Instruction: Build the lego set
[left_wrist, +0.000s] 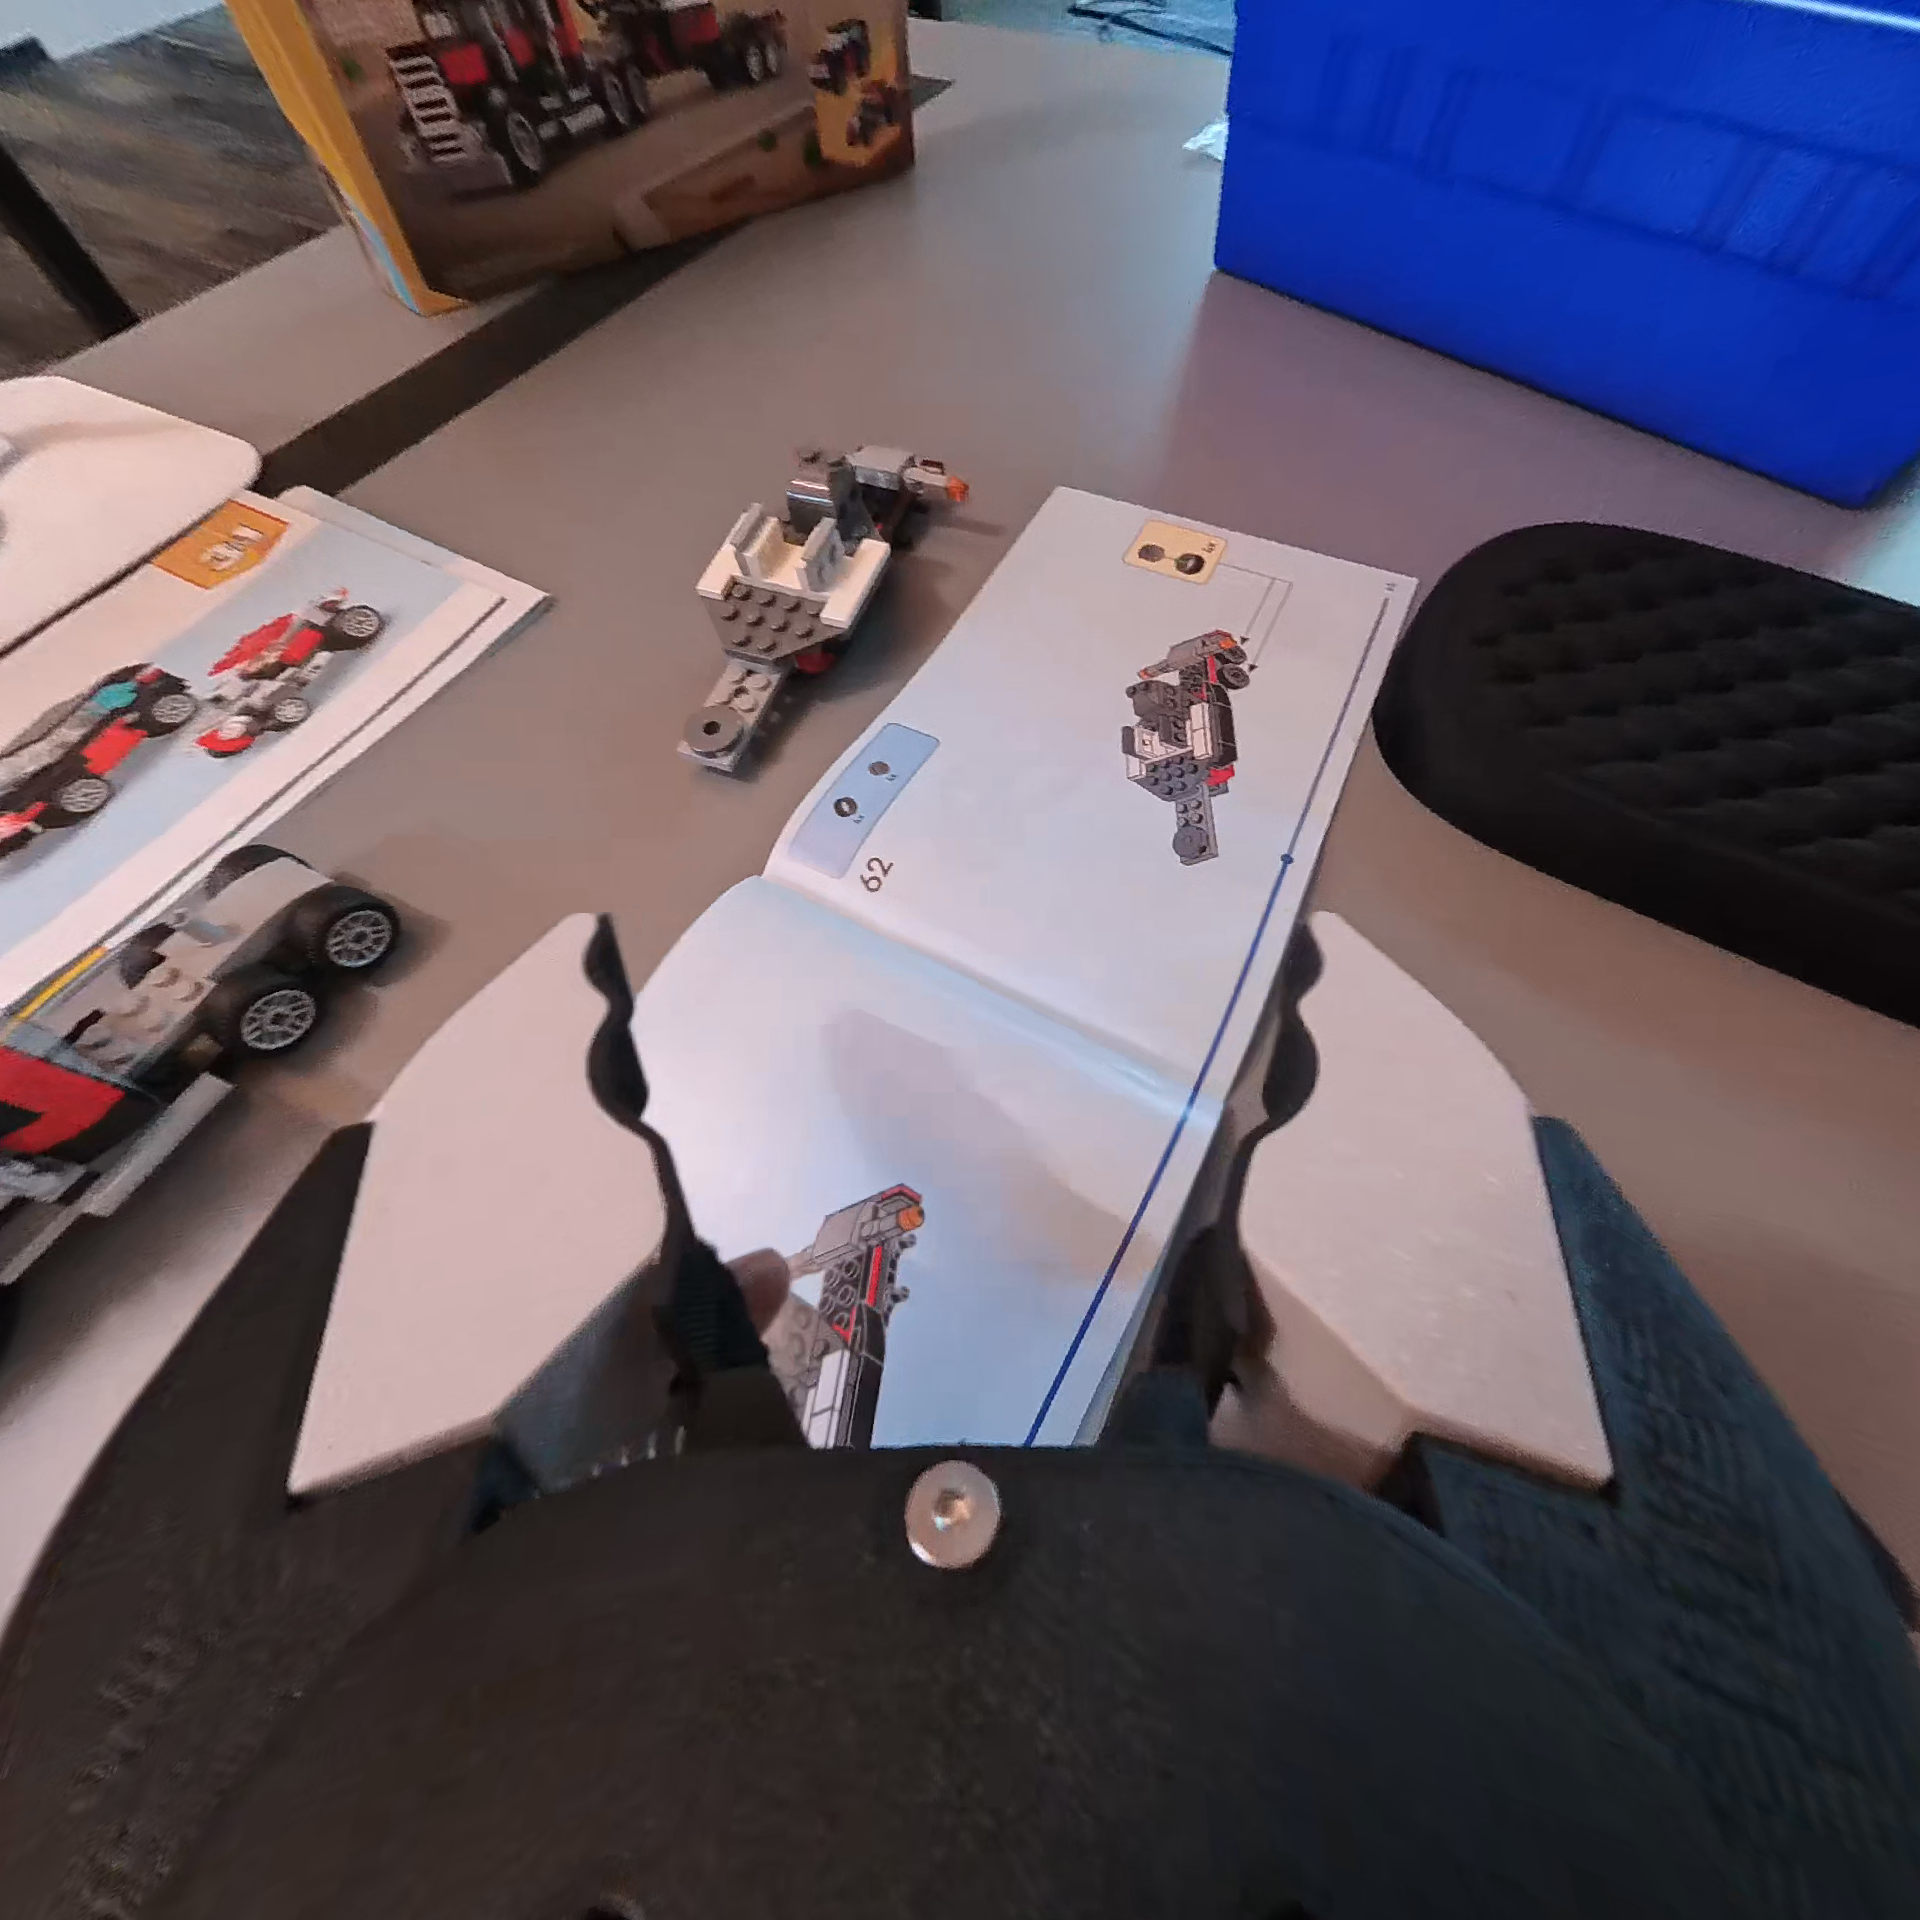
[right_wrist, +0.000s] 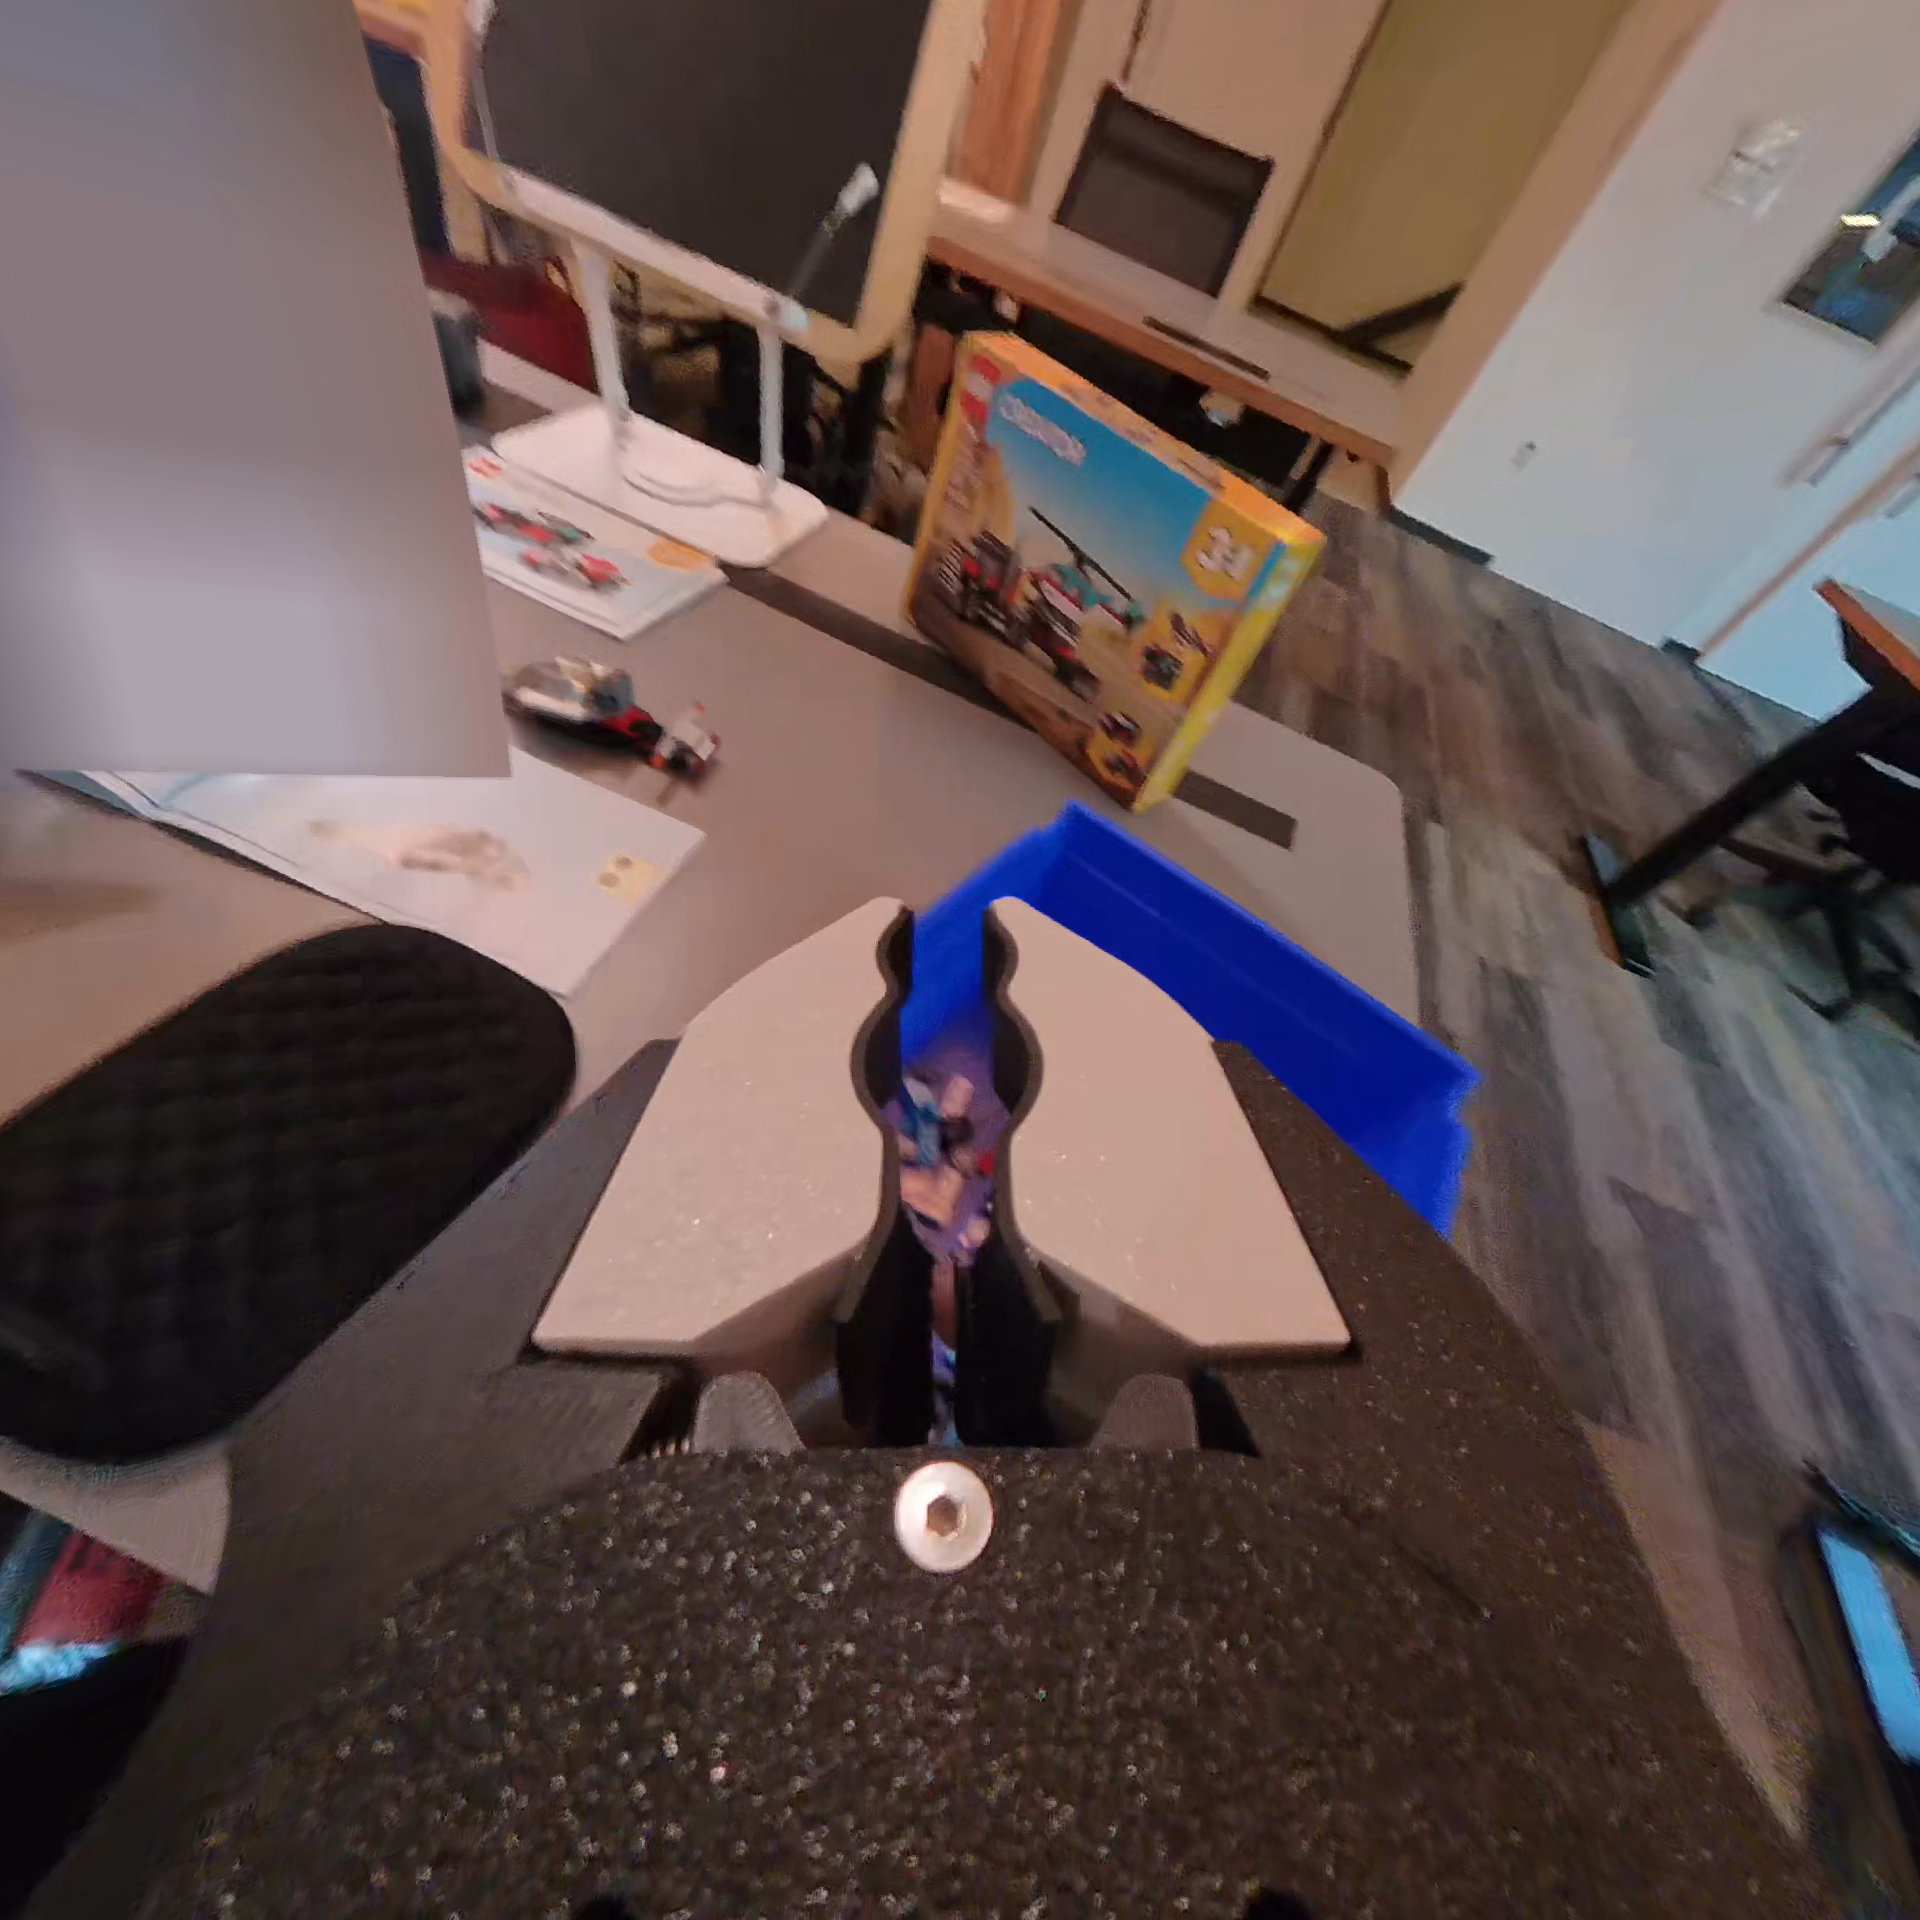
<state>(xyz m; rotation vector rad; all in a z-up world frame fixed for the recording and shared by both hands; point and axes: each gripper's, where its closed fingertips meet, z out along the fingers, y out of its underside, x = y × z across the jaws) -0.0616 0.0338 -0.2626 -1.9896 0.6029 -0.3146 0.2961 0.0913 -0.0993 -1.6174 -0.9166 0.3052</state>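
Observation:
The partly built grey and white lego model (left_wrist: 790, 592) lies on the grey table beyond the open instruction booklet (left_wrist: 1039, 831). My left gripper (left_wrist: 951, 935) is open wide and empty, and hovers low over the booklet's near page. My right gripper (right_wrist: 948, 914) is closed to a narrow gap with nothing between its fingers. It hangs over the blue bin (right_wrist: 1195, 935), where loose bricks (right_wrist: 940, 1132) show through the gap. The model (right_wrist: 613, 712) and the booklet (right_wrist: 436, 852) lie to the right gripper's far left.
The lego box (left_wrist: 582, 125) stands at the table's back. The blue bin (left_wrist: 1558, 208) sits at the back right. A black padded rest (left_wrist: 1683, 748) lies right of the booklet. More booklets (left_wrist: 239, 665) and a white lamp base (left_wrist: 94, 488) are on the left. My hands' fingertips stand some 40 centimetres from each other. It is some 35 centimetres from my left tips to the white lamp base (left_wrist: 94, 488). The right camera catches it too, in the right wrist view (right_wrist: 730, 524).

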